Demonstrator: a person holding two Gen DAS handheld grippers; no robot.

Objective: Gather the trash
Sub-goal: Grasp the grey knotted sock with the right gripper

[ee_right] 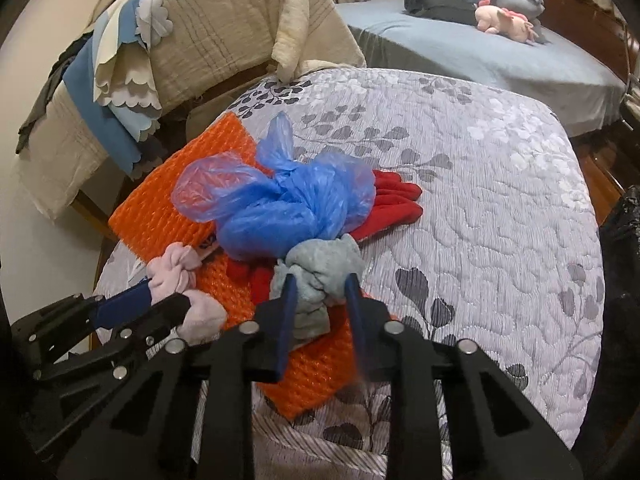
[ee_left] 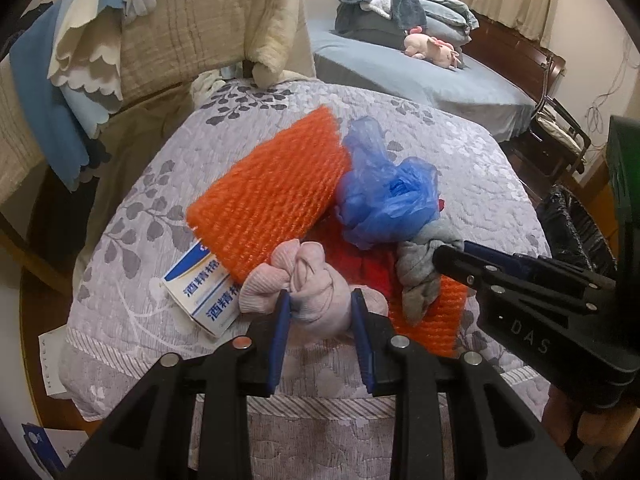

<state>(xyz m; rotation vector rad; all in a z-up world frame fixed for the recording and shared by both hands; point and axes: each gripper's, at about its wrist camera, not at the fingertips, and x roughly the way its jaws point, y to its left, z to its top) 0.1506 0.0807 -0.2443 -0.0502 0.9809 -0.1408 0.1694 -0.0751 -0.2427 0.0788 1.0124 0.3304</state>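
Note:
A pile of items lies on a grey leaf-patterned quilt [ee_left: 472,152]. My left gripper [ee_left: 320,298] is shut on a knotted pink cloth [ee_left: 308,272] at the pile's near edge. My right gripper [ee_right: 321,282] is shut on a knotted grey cloth [ee_right: 320,258], its blue pads pressing both sides. In the left wrist view the right gripper [ee_left: 450,250] comes in from the right onto the grey cloth [ee_left: 416,276]. A crumpled blue plastic bag [ee_right: 280,204] sits on an orange foam net [ee_left: 272,184]. Red cloth [ee_right: 396,200] and a white-and-blue box [ee_left: 200,292] lie under the pile.
A black bin bag [ee_left: 572,224] stands off the quilt's right edge. A chair draped with beige and blue blankets [ee_left: 160,36] is behind on the left. A bed with a pink plush toy [ee_left: 432,46] and piled clothes lies at the back right.

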